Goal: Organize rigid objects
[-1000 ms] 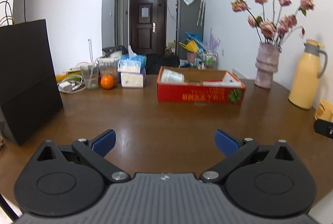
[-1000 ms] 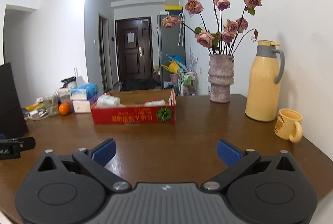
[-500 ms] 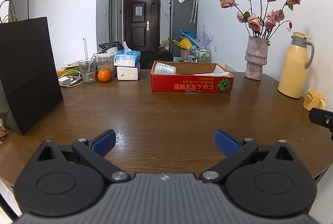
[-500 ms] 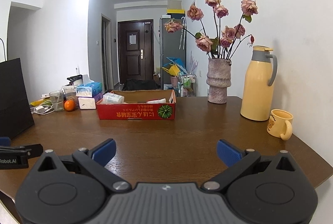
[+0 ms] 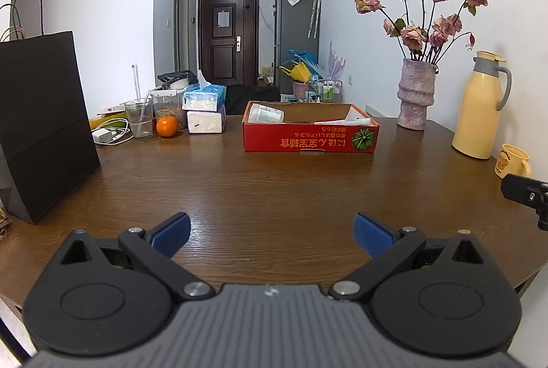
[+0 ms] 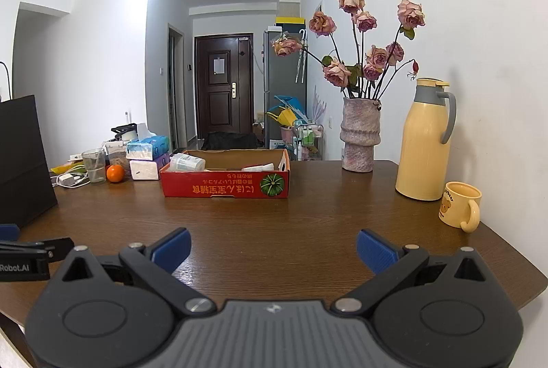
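Observation:
A red cardboard box [image 5: 310, 138] [image 6: 226, 188] stands mid-table with a white bottle [image 5: 266, 113] [image 6: 187, 162] lying in its left end and white packets at its right. A yellow mug [image 5: 512, 161] [image 6: 460, 204] sits at the right edge beside a yellow thermos [image 5: 479, 106] [image 6: 426, 142]. An orange [image 5: 167, 126] [image 6: 115, 173] and a glass [image 5: 138, 118] [image 6: 93, 165] are at the far left. My left gripper [image 5: 272, 231] and right gripper [image 6: 273, 246] both hover open over the near table edge, holding nothing.
A black paper bag [image 5: 41, 121] [image 6: 24, 159] stands at the left. Tissue packs [image 5: 204, 111] [image 6: 148, 157], a charger with cable [image 5: 108, 133] and a flower vase [image 5: 415, 94] [image 6: 359, 135] line the back of the brown wooden table [image 5: 274, 183].
Both grippers have drawn back from the box toward the near table edge, so more tabletop and the mug now show. Their jaws stayed open.

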`<state>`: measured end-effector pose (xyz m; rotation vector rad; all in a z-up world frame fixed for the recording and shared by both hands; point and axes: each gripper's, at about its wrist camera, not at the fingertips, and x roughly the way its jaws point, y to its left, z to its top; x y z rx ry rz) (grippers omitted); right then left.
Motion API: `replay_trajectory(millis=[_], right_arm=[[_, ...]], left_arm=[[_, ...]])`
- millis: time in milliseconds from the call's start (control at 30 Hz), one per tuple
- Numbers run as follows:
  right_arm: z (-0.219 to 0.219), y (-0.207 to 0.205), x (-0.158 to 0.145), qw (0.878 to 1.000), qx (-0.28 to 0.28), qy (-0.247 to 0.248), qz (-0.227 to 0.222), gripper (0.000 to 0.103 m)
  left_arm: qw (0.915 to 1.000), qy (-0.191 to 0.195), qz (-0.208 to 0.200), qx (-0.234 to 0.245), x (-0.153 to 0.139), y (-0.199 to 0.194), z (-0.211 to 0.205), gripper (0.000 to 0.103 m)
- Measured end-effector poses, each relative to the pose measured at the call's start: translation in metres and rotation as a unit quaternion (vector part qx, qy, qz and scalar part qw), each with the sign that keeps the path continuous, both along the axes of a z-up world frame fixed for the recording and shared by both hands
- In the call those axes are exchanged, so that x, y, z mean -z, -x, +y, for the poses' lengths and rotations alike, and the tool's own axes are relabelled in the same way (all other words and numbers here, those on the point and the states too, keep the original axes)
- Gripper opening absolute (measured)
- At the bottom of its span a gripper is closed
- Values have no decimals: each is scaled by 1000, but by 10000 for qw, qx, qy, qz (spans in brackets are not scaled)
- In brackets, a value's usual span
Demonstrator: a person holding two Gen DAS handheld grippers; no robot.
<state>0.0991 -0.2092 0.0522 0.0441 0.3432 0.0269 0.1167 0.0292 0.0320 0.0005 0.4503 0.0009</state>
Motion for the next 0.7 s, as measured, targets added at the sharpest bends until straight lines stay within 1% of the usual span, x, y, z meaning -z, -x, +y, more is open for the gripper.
replay_trajectory(millis=[700], right_arm=[[1, 0, 0, 10000, 5, 18, 10, 103]], left_arm=[[10000, -17, 24, 39, 1, -2, -3, 103]])
